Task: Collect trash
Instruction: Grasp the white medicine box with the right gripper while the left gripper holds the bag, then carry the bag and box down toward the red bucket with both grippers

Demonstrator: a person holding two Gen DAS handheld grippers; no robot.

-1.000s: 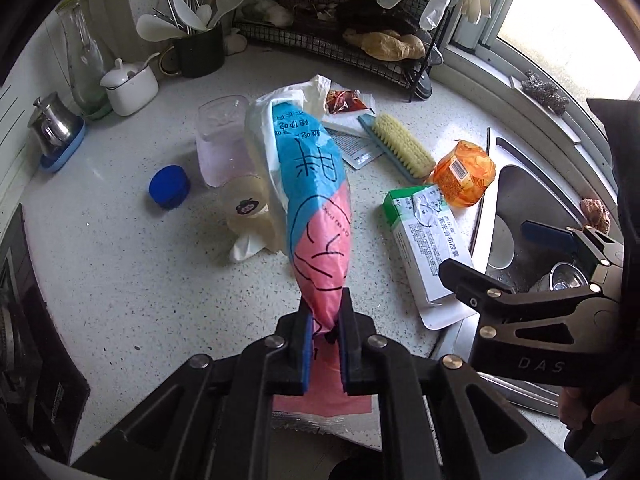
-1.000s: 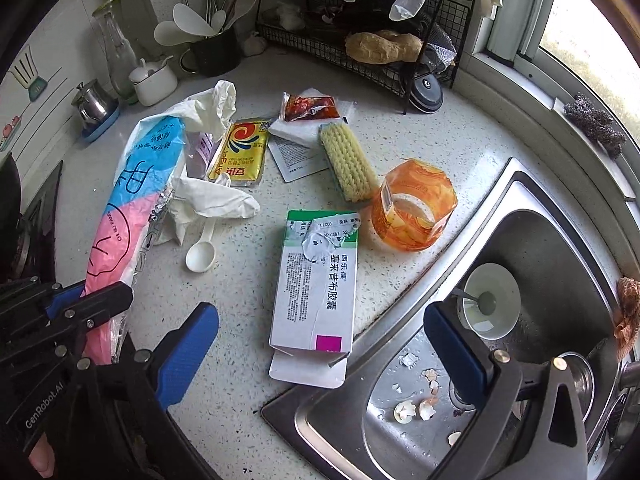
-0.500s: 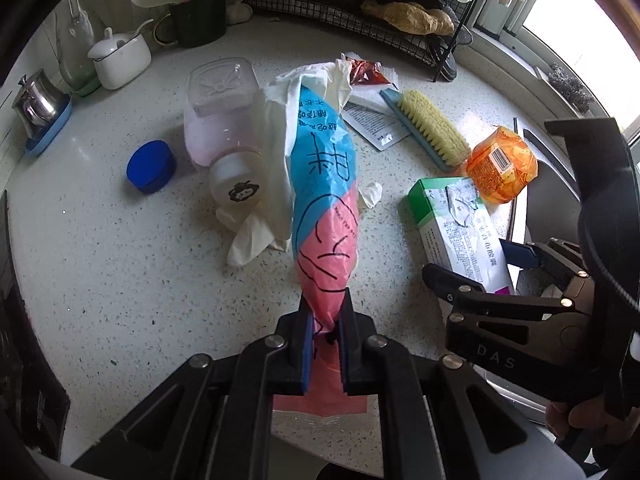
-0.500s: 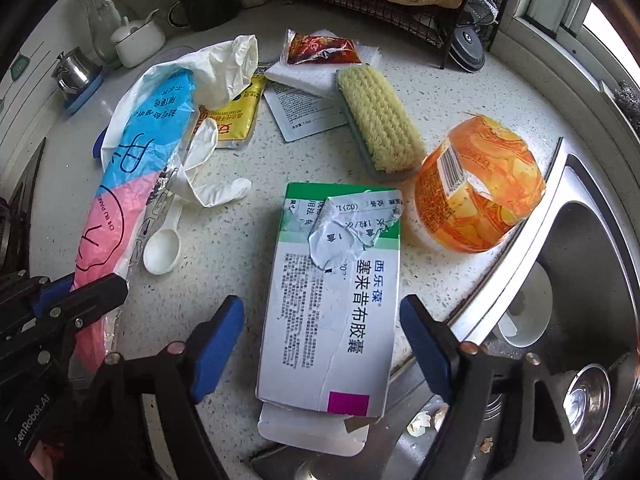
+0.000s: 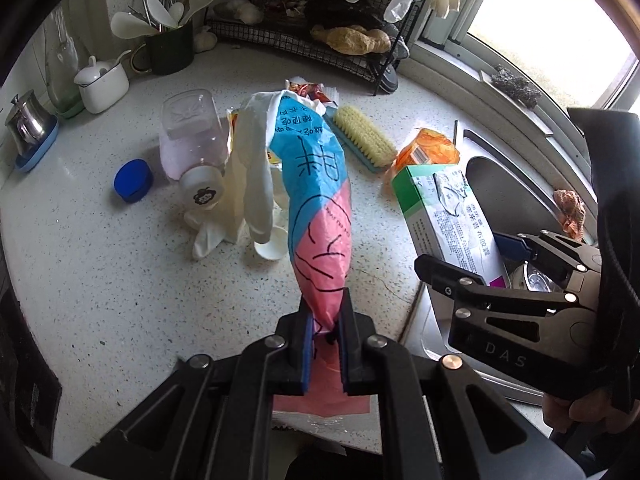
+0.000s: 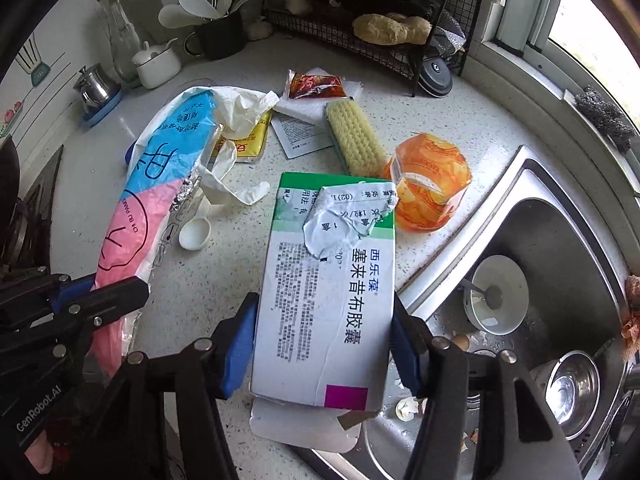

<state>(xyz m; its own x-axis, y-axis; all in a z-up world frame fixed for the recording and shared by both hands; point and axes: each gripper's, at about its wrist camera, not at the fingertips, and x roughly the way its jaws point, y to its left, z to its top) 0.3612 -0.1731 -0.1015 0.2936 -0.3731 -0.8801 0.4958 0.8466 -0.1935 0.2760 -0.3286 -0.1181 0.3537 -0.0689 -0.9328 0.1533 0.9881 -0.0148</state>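
Observation:
My left gripper point(image 5: 324, 316) is shut on the pink end of a blue and pink plastic bag point(image 5: 316, 200), which stretches away over the counter; the bag also shows in the right wrist view point(image 6: 148, 200). My right gripper point(image 6: 324, 340) stands around a green and white medicine box point(image 6: 328, 280) at the sink's edge, its blue pads at both sides of the box, touching or nearly so. The box also shows in the left wrist view point(image 5: 444, 216). An orange wrapper point(image 6: 428, 184), white gloves point(image 5: 244, 184) and a white spoon point(image 6: 194, 232) lie nearby.
A yellow brush point(image 6: 354, 136), sauce packets point(image 6: 316, 82) and a leaflet lie behind the box. A toppled clear jar point(image 5: 192, 148) and blue lid point(image 5: 132, 180) lie left. The sink point(image 6: 560, 240) with a bowl is right. A wire rack point(image 6: 380, 32) and utensil cup stand behind.
My right gripper has moved forward and narrowed from wide open until its pads flank the medicine box. The left gripper still holds the bag, with little movement.

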